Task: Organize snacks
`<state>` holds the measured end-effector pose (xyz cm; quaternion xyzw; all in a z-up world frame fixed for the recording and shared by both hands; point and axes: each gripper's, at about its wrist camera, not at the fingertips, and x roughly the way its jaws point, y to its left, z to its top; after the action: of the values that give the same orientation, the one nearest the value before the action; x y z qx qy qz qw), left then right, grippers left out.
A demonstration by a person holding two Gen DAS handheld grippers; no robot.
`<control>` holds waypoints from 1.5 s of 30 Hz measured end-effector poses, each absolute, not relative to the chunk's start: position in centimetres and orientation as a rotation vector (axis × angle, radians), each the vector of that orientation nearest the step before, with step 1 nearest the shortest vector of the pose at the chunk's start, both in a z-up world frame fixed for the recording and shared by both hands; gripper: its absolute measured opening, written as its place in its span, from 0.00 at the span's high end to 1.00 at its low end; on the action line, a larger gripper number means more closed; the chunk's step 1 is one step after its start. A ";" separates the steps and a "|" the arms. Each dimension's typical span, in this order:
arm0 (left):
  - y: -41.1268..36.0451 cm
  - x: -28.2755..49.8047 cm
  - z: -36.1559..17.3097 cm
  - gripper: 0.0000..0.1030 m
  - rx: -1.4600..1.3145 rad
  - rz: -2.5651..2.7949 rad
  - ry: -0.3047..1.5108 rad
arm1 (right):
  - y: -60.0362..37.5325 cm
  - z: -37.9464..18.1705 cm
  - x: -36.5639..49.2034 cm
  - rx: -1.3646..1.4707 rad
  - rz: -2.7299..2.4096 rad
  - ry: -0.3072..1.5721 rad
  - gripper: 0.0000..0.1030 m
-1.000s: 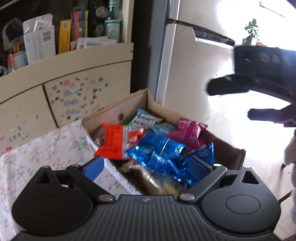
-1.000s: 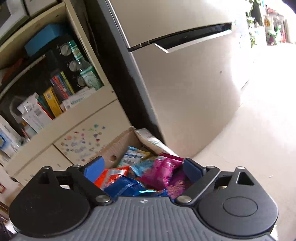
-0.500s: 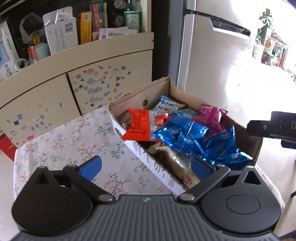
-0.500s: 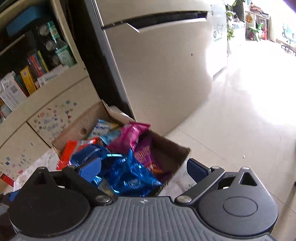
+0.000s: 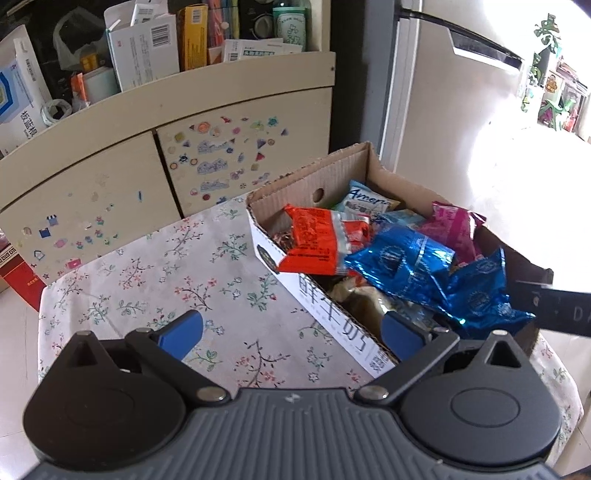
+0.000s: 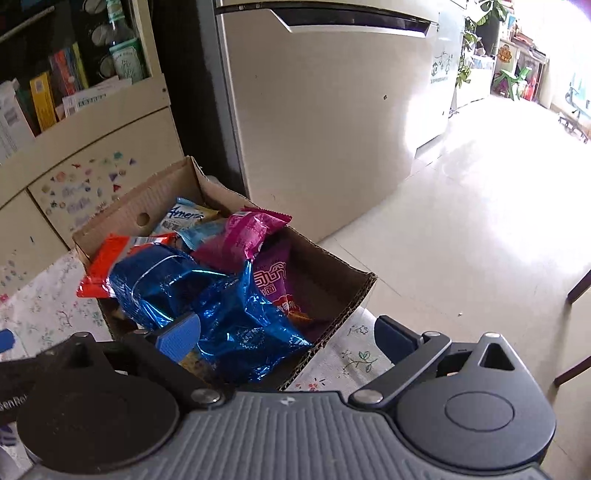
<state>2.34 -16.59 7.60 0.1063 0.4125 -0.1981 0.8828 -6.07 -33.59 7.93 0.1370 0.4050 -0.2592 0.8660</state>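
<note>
An open cardboard box (image 5: pixel 280 184) stands on a table under a floral cloth (image 5: pixel 166 280). It is heaped with snack packets: an orange-red one (image 5: pixel 314 240), blue foil ones (image 5: pixel 402 258), a pink one (image 5: pixel 454 229) and a pale blue one (image 5: pixel 365 197). My left gripper (image 5: pixel 291 332) hangs open over the cloth and the box's near left wall, nothing between its fingers. My right gripper (image 6: pixel 288 338) is open above the box's near right corner, over the blue foil packets (image 6: pixel 221 314) and a purple packet (image 6: pixel 277 280), apart from them. The pink packet (image 6: pixel 247 236) lies behind.
A cream cabinet with stickers (image 5: pixel 221 147) stands behind the table, its shelf packed with cartons and a bottle (image 5: pixel 291 26). A fridge (image 6: pixel 332 110) rises just beyond the box. Pale floor (image 6: pixel 480 221) spreads to the right. The table edge runs close to the box's right side.
The left view has swung left, showing more cloth. The right gripper has sunk from high at the right to just above the box. Both pairs of jaws stand slightly wider.
</note>
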 end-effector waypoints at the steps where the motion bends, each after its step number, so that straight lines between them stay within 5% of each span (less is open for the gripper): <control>1: -16.6 2.5 7.5 0.01 0.221 -0.409 0.858 | -33.5 7.9 -6.1 0.284 -0.545 0.850 0.00; 45: -20.1 3.2 6.2 0.01 0.328 -0.371 0.870 | -32.9 6.7 -4.8 0.242 -0.570 0.928 0.00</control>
<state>3.19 -20.14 6.20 0.1572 0.4171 -0.1781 0.8773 -4.76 -32.95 6.68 0.1146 0.4402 -0.2704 0.8485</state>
